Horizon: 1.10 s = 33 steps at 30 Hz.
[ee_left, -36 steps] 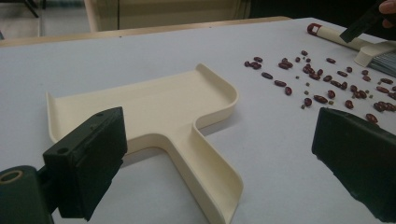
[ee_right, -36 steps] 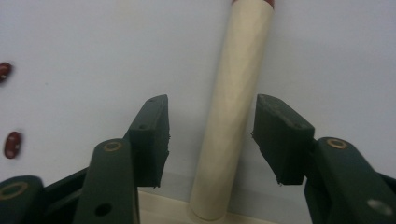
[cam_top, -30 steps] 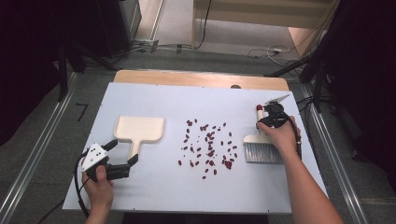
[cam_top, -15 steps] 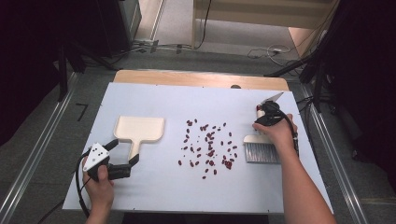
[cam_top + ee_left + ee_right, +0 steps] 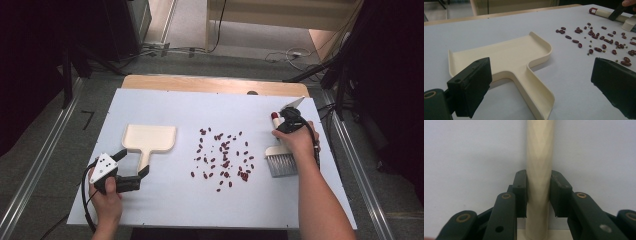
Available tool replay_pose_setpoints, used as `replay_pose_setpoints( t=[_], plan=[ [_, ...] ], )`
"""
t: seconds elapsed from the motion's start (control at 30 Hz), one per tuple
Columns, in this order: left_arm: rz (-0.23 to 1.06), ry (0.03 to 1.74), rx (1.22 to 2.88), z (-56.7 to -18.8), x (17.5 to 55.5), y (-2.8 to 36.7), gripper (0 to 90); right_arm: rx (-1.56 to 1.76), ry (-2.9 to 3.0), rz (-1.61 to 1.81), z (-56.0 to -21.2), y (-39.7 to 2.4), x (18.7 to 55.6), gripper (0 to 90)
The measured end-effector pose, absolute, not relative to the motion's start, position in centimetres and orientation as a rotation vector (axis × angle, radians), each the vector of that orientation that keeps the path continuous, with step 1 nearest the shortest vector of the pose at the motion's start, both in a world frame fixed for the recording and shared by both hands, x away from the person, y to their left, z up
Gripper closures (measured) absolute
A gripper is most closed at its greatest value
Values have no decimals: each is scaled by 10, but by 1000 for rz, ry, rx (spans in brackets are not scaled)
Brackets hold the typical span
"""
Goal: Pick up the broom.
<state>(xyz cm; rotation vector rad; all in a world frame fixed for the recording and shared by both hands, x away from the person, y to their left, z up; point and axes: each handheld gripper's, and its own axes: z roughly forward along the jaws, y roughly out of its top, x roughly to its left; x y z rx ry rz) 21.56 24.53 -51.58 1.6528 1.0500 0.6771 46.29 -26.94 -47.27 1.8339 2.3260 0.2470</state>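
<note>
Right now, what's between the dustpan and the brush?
In the high view, scattered red beans lie on the table between the dustpan and the brush; the rest of that stretch is bare.

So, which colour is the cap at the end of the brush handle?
Red. The cap on the brush handle shows best in the left gripper view.
</note>
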Motion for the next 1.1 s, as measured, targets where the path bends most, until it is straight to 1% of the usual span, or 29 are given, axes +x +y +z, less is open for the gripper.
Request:
replay_pose_setpoints(
  t=[0.27, 0.43, 0.57, 0.73, 0.77, 0.83, 1.0, 1.1],
  plan=[
    [674, 1039, 1667, -516, 216, 244, 33, 1828, 2339, 295, -473, -274, 461, 686],
    [675, 1037, 1672, -516, 216, 243, 33, 1792, 2316, 377, -475, -278, 453, 688],
    [678, 1036, 1675, -516, 216, 242, 33, 1774, 2289, 503, -477, -287, 444, 688],
    [680, 1038, 1677, -516, 216, 242, 33, 1747, 2238, 653, -470, -298, 431, 688],
    [680, 1038, 1676, -516, 216, 242, 33, 1698, 2244, 712, -467, -303, 425, 688],
    [681, 1040, 1676, -516, 216, 242, 33, 1691, 2219, 720, -466, -305, 422, 688],
    [686, 1039, 1685, -516, 216, 242, 33, 1627, 2126, 913, -461, -318, 400, 689],
    [689, 1040, 1685, -516, 216, 242, 33, 1597, 2108, 966, -460, -321, 394, 689]
  ],
)
